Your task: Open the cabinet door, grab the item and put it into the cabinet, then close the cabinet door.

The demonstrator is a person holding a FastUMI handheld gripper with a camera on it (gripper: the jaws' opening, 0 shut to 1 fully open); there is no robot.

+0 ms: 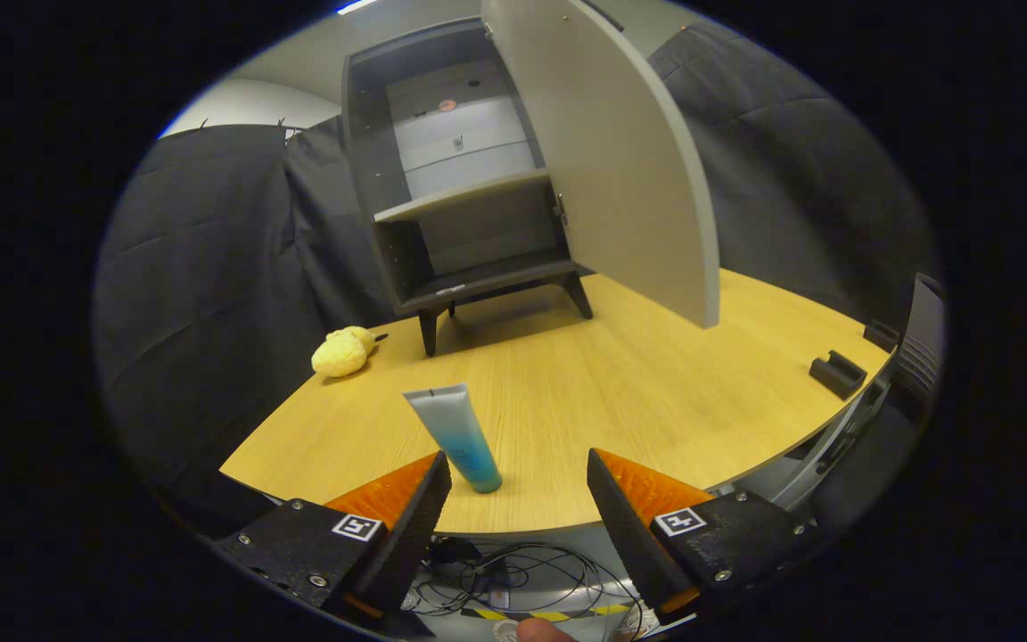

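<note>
Standing cap-down on the table (567,392), the tube (455,434) leans left just beyond my gripper (518,477), fingers wide apart, holding nothing.

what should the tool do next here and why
Probably ease the tool forward and slightly toward the blue tube, then close on it. The cabinet door already stands open, the tube stands cap-down on the wooden table just ahead of the open fingers, nearer one of them, and nothing is held yet. The yellow plush toy lies farther off, near the cabinet.
</note>
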